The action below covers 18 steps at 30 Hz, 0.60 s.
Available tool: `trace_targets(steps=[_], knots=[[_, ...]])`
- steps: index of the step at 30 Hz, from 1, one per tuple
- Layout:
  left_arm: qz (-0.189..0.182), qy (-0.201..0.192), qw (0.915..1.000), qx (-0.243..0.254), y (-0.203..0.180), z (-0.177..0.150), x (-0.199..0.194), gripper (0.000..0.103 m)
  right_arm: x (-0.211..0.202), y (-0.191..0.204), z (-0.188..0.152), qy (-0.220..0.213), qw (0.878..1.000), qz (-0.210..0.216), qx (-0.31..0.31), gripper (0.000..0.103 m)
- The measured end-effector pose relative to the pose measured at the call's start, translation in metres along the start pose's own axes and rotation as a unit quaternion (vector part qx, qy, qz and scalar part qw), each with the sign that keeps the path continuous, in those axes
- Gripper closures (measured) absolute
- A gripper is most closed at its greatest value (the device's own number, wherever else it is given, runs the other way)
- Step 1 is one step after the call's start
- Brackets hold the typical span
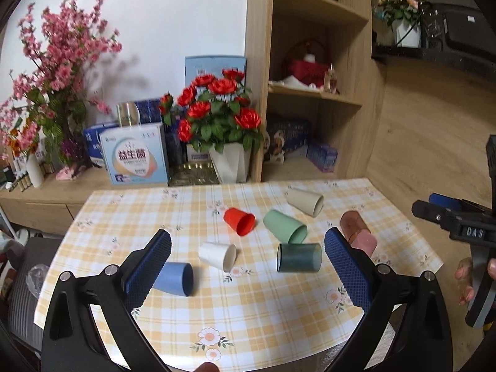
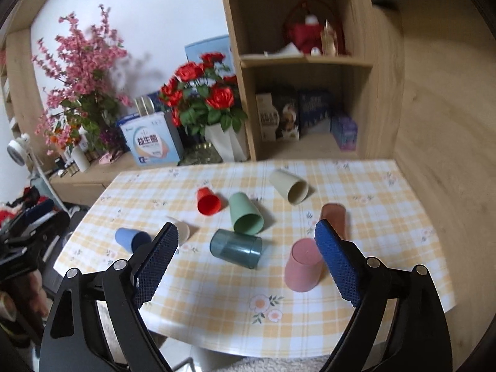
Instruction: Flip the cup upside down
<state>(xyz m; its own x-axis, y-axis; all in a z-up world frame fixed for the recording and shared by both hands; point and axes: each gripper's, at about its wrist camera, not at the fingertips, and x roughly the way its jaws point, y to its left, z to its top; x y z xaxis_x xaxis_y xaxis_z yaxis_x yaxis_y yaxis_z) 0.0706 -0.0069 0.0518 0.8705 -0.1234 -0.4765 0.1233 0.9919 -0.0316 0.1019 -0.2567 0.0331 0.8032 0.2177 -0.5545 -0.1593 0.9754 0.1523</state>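
Several cups lie on their sides on the checked tablecloth (image 1: 254, 310): blue (image 1: 175, 278), white (image 1: 217, 255), red (image 1: 239, 220), light green (image 1: 284, 226), dark teal (image 1: 299, 257), beige (image 1: 304, 201) and brown translucent (image 1: 352, 221). A pink cup (image 2: 303, 265) stands upside down near the front right. My left gripper (image 1: 248, 266) is open above the table's front, empty. My right gripper (image 2: 246, 259) is open and empty, its right finger (image 2: 336, 263) beside the pink cup. The right gripper also shows in the left wrist view (image 1: 446, 220).
A white vase of red roses (image 1: 229, 164) and boxes (image 1: 135, 155) stand on a low cabinet behind the table. A wooden shelf unit (image 1: 313, 99) rises at the back right. Pink blossom branches (image 1: 55, 71) stand at the back left. Wood floor lies to the right.
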Motion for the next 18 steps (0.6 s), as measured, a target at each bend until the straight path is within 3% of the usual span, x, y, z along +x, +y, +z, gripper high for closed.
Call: trace_targets(steps=[7,18], knots=[[-0.002,-0.026,0.9996,-0.004,-0.001,0.007,-0.033,0.006,-0.043,0.016,-0.007,-0.047,0.999,-0.012,-0.005,0.016],[0.024,-0.05,0.9984,0.007,-0.006,0.006,-0.058,0.006,-0.066,0.037,-0.016,-0.063,0.998,-0.016,-0.02,0.016]])
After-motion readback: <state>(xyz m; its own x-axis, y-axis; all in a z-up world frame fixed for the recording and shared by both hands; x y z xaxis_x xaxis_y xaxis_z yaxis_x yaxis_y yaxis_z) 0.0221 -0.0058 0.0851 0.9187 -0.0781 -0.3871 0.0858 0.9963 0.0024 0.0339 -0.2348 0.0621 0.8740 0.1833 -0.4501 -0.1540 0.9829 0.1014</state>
